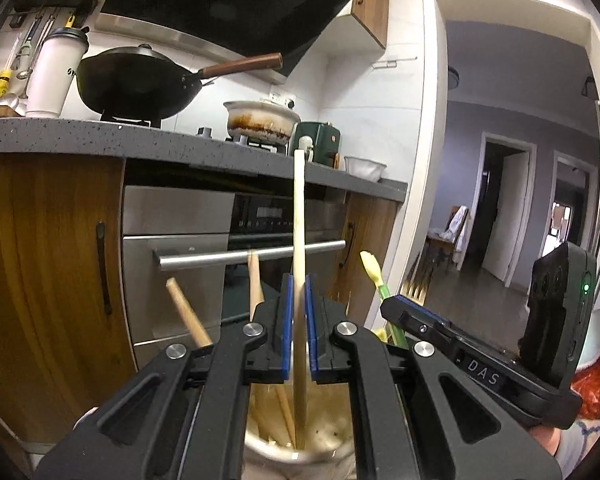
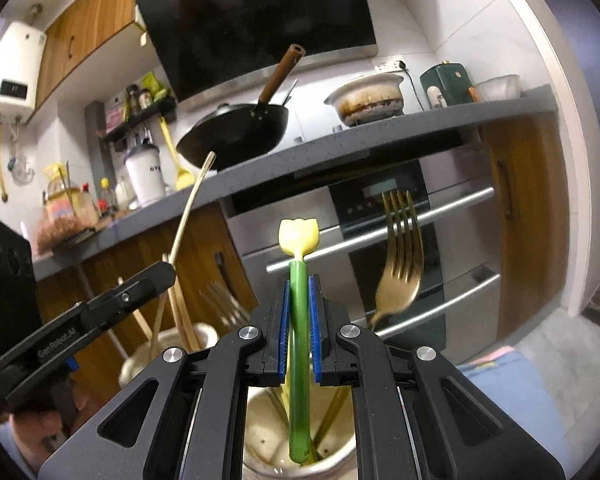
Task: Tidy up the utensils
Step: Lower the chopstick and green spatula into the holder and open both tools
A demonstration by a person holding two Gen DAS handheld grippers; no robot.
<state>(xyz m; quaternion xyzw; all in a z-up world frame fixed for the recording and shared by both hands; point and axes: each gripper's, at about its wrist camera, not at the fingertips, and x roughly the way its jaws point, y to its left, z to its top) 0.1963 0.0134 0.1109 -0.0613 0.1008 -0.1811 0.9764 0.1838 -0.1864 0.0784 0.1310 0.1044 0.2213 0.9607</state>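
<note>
A wooden chopstick (image 1: 299, 240) is clamped upright by the left gripper (image 1: 299, 312) above the cream utensil holder (image 1: 300, 454). A green-handled utensil (image 2: 299, 340) is gripped by the right gripper (image 2: 299, 312), its lower end inside a cream holder (image 2: 260, 420); a gold fork (image 2: 400, 264) stands beside it.

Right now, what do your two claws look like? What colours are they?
Both claws are the same: the left claw and right claw are matte black, with angular linkage arms joined by round silver pivot bolts. Each has two flat fingers lined with bright blue pads. One body has white "DAS" lettering, another "GenRobot.AI", and a small green light glows on the right one.
</note>
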